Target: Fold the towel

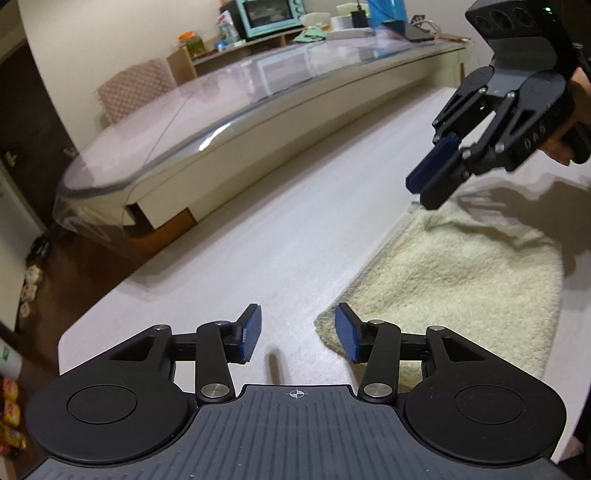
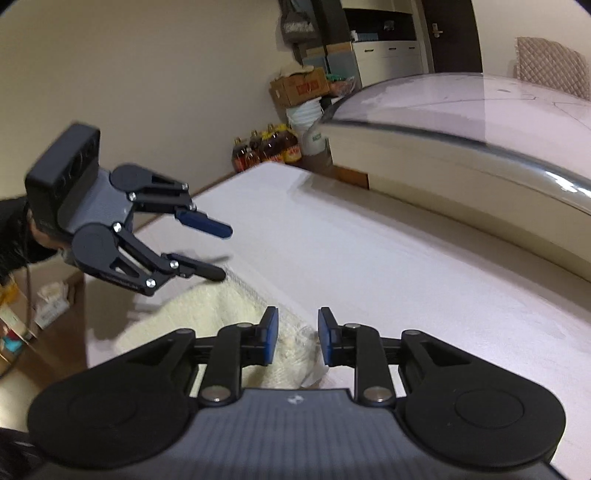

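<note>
White tabletop point(image 1: 280, 229) with a faintly textured matte surface fills most of both wrist views, and beyond its far edge stands a long cream table under a clear glass sheet point(image 1: 236, 110). Against the wall behind that, a mint-green toaster oven point(image 1: 269, 14) sits on a wooden shelf, while the right wrist view shows a brown cardboard box point(image 2: 299, 86) and a cluster of amber bottles point(image 2: 266, 147) on the floor by the wall.

On the white tabletop lies the cream-yellow fluffy terry towel point(image 1: 461, 284), folded over into a thick rectangle with a woven band along its left edge; its near corner reaches just beside the left gripper point(image 1: 298, 332).

That left gripper, black with blue pads, has its jaws set well apart with only bare tabletop and the towel's corner between them; the pads press on nothing. The right gripper point(image 2: 295, 336), of the same make, has a narrower gap; its jaws hang above the towel's far corner with the cloth showing between the pads, but no pad grips it. A person's hand point(image 1: 561, 147) grasps its handle.
</note>
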A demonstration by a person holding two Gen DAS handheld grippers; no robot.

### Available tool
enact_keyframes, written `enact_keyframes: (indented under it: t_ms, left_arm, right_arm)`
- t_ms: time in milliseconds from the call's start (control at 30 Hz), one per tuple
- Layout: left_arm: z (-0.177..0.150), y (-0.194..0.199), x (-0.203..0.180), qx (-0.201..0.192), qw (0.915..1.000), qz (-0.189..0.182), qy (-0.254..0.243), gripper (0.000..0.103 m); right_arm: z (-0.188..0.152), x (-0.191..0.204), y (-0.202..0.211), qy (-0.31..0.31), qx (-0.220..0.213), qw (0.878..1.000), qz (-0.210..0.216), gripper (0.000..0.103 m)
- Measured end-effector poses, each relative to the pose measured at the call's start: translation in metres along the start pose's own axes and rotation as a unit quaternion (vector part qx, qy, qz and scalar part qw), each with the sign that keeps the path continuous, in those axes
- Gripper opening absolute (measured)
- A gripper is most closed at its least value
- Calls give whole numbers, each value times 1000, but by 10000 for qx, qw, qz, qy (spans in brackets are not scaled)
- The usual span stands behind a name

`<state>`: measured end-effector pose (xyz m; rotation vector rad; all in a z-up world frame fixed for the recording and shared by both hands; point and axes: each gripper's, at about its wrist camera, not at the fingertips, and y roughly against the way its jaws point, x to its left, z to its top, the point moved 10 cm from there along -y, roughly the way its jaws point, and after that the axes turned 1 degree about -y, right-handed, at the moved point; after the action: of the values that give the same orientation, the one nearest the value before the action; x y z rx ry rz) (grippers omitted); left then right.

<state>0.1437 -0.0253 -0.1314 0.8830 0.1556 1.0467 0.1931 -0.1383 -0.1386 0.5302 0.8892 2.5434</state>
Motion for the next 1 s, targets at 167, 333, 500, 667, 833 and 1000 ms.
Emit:
enact_keyframes:
  t_ms: [167, 333, 500, 667, 833, 1000]
  left_arm:
    - [-1, 4, 3, -72, 9999, 68, 46, 51]
    - [1, 22, 12, -347, 9972, -127, 652, 54]
    - [-6, 45, 19, -432, 9952, 10, 876, 56]
    - [-14, 74, -27, -425, 9973, -416, 423, 54]
    - [-25, 86, -74, -427, 9979, -476, 112, 54]
    - [-37, 77, -83, -314, 9987, -354, 189, 53]
  right_arm:
    - [-6, 3, -11, 438, 109, 9984, -352, 27]
    - [-5, 7, -13, 573, 76, 9971, -496, 31]
    - [-1, 13, 4, 373, -159, 9982, -449, 35]
    - [-9, 39, 34, 292, -393, 9982, -343, 34]
    - [-42, 81, 50, 517, -339, 9975, -335, 19]
    - [-67, 91, 42, 532, -194, 9972, -482, 16]
